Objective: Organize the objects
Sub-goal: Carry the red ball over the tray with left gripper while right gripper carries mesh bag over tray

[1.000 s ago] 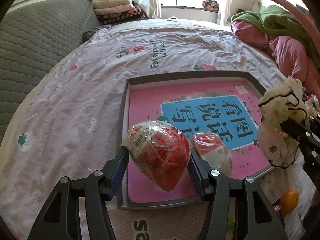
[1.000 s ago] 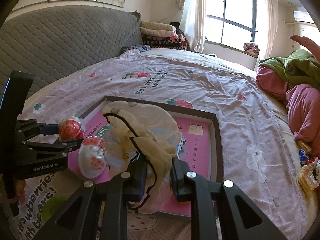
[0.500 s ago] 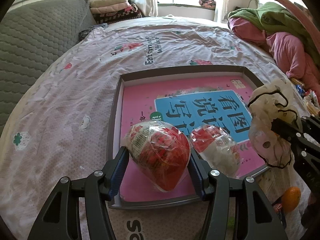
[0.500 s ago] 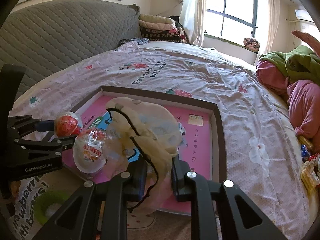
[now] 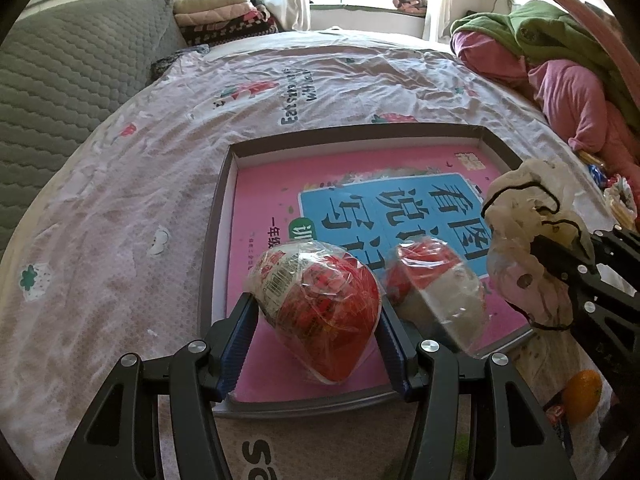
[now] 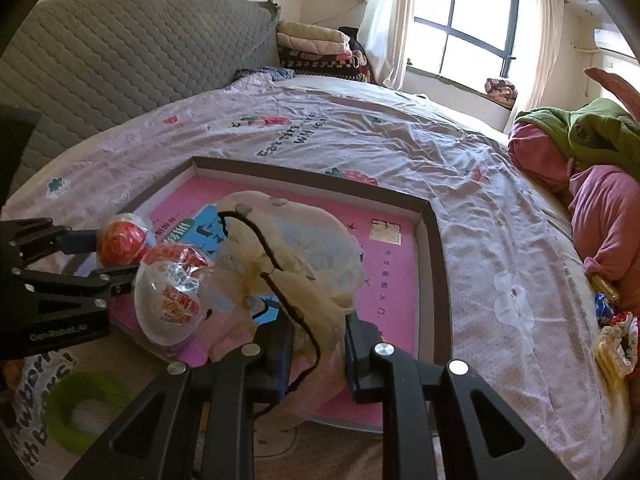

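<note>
While two wrapped red eggs show, the left gripper (image 5: 316,322) clamps one egg (image 5: 320,312) over the tray (image 5: 212,280), nearer than before; the second egg (image 5: 436,292) lies beside; the right gripper (image 6: 316,344) pinches one mesh bag (image 6: 288,264).

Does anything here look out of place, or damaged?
Nothing looks damaged. Odd only: a second wrapped egg lies on its side in the tray, loose beside the wrapped egg in the left gripper. An orange sits outside the tray.
</note>
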`<action>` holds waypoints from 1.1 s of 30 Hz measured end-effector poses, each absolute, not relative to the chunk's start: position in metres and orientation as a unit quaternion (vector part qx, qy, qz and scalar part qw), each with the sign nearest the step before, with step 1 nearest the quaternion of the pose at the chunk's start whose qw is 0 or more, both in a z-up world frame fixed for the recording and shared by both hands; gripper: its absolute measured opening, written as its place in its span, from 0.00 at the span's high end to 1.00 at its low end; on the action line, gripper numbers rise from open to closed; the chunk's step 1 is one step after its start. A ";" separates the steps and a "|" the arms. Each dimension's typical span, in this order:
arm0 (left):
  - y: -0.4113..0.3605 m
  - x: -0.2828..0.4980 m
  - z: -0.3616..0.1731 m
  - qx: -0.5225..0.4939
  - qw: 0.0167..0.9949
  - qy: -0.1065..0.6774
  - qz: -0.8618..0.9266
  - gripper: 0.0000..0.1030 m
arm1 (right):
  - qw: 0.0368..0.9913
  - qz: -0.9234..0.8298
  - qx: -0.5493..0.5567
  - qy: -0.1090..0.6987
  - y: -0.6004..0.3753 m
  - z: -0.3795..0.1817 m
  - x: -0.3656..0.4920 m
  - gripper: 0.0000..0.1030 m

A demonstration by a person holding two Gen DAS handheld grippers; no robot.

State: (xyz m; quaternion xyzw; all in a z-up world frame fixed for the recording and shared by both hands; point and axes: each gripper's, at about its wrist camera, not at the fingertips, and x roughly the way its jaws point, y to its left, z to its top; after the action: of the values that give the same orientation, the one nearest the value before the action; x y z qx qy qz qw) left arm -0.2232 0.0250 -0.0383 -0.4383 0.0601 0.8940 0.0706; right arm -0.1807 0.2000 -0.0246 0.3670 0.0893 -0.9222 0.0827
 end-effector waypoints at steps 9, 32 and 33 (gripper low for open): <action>0.024 -0.225 -0.041 -0.442 0.070 0.058 0.892 0.42 | 0.081 -0.918 0.377 0.093 0.201 -0.032 -0.184 0.78; 0.026 -0.225 -0.048 -0.440 0.070 0.062 0.893 0.42 | 0.086 -0.910 0.390 0.110 0.197 -0.035 -0.183 0.71; 0.026 -0.225 -0.047 -0.440 0.070 0.062 0.893 0.42 | 0.087 -0.910 0.390 0.108 0.197 -0.035 -0.183 0.70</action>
State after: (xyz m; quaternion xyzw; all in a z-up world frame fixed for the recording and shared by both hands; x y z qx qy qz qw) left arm -0.2247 0.0260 -0.0469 -0.4398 0.0617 0.8932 0.0698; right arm -0.1827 0.1972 -0.0353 0.3905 0.1084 -0.9101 0.0867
